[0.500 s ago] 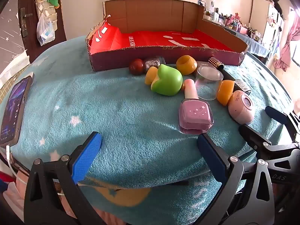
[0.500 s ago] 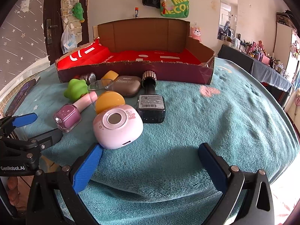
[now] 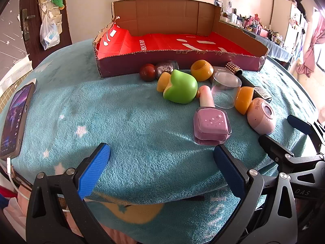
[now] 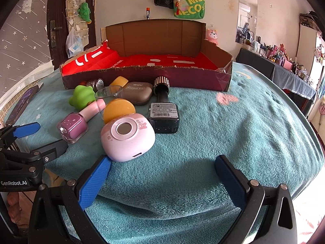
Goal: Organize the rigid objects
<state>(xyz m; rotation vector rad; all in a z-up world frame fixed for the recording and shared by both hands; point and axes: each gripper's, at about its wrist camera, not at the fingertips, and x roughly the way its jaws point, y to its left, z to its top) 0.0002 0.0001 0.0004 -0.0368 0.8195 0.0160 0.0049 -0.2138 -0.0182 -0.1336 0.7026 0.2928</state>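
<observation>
Nothing sorted yet: the cardboard box (image 4: 146, 81) is empty, red lining bare. All the rigid objects sit in 1 clump on the table (image 4: 233, 126) just in front of its low front wall: pink camera (image 4: 128, 140), pink polish bottle (image 3: 211, 124), green toy (image 3: 180, 89), black bottle (image 4: 163, 116), brown case (image 4: 138, 92), orange pieces, clear cup (image 3: 225, 89); possibly more behind, hard to tell. My left tool (image 3: 160, 172) and right tool (image 4: 160, 181) are both spread wide, holding nothing. Open blanket left and right of the clump; table edge is right under me, phone (image 3: 14, 120) at the left edge.
</observation>
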